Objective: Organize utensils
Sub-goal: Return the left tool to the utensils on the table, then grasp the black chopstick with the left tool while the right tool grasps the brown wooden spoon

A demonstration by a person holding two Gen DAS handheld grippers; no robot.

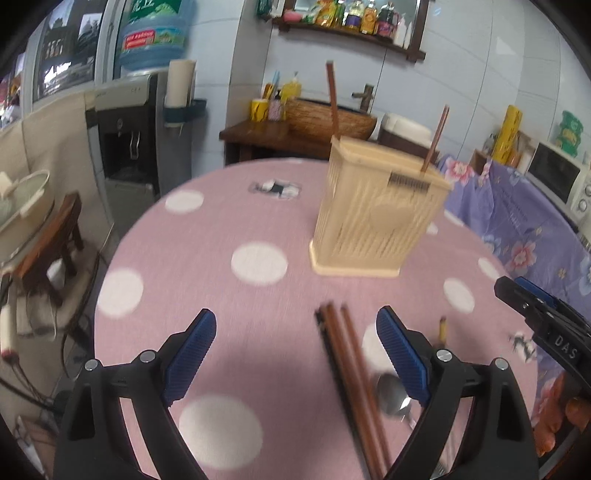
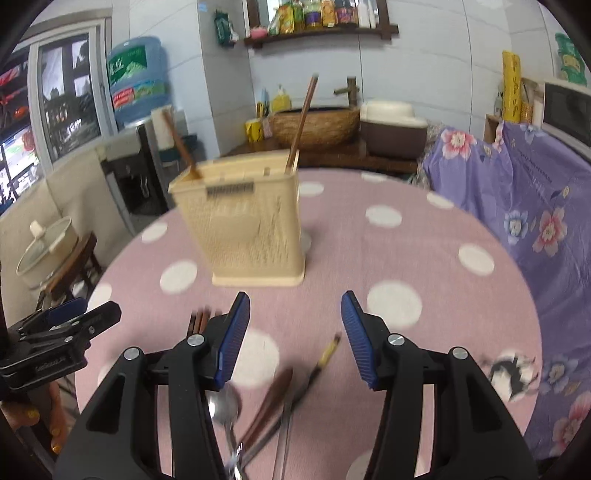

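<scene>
My blue-padded black tongs (image 2: 295, 332) over a pink, white-dotted tablecloth (image 2: 424, 258); cream holder (image 2: 243, 229), brown chopsticks (image 1: 351, 380), purple floral cloth (image 2: 535, 206) beside.

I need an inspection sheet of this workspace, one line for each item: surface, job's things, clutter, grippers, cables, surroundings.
Surface: round table under a pink cloth with white dots.
Job's things: beige utensil holder upright, two brown chopsticks standing in it; loose chopsticks, a spoon and other blurred utensils lying near the front edge.
Clutter: nothing seen.
Grippers: left hand-held gripper open and empty, over the loose chopsticks; right hand-held gripper open and empty, over the spoon and other utensils.
Cables: some on the floor left of the table.
Surroundings: water dispenser, wall shelf of bottles, microwave, purple flowered cover.
</scene>
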